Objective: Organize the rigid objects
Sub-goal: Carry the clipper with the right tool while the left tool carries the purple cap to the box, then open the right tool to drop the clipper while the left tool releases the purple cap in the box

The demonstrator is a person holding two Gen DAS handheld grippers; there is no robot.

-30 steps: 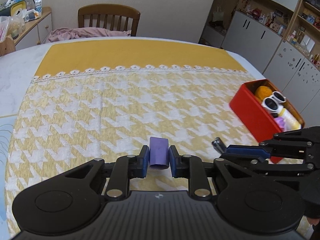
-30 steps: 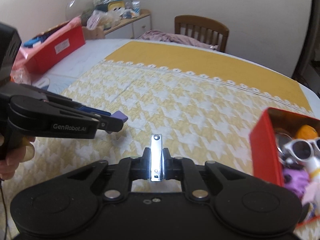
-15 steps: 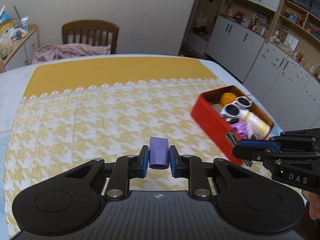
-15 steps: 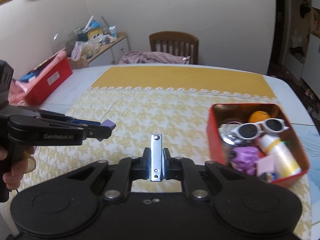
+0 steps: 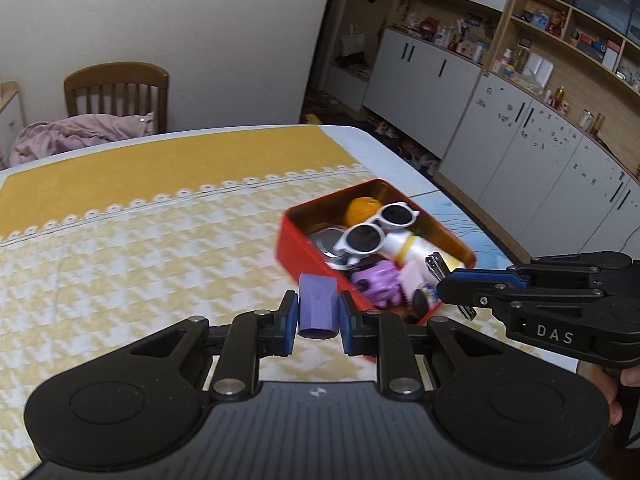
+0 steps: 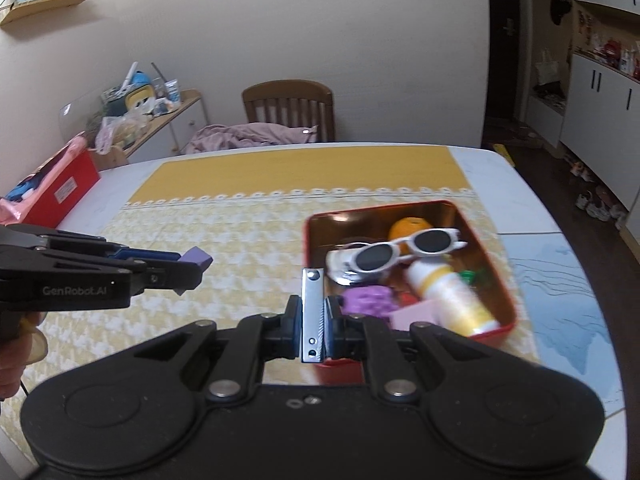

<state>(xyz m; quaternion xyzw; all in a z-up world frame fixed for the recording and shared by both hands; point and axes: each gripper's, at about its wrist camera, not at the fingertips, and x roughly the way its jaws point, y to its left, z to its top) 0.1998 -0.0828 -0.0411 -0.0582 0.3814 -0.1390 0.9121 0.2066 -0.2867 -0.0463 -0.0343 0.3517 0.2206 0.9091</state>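
Note:
My left gripper [image 5: 319, 314] is shut on a small purple block [image 5: 318, 306], held above the yellow patterned cloth just left of the red tin [image 5: 296, 250]. The same block [image 6: 197, 257] shows in the right wrist view at the tip of the left gripper [image 6: 188, 270]. My right gripper [image 6: 313, 322] is shut on a metal nail clipper [image 6: 312, 314], over the near edge of the red tin [image 6: 506, 286]. That clipper [image 5: 437, 265] also shows above the tin's near right part. White sunglasses [image 6: 402, 250], a white and yellow bottle [image 6: 450, 300], an orange ball [image 6: 408, 229] and a purple toy [image 6: 366, 300] lie in the tin.
A wooden chair [image 6: 289, 106] with pink cloth stands at the table's far side. A red box [image 6: 60, 192] sits at the far left on the white table. White cabinets [image 5: 520, 148] line the right wall. A hand [image 6: 18, 354] holds the left gripper's handle.
Both grippers have swung right and risen, from over the open cloth to the red tin. The tin now sits much nearer the middle of both views. Both grips are unchanged.

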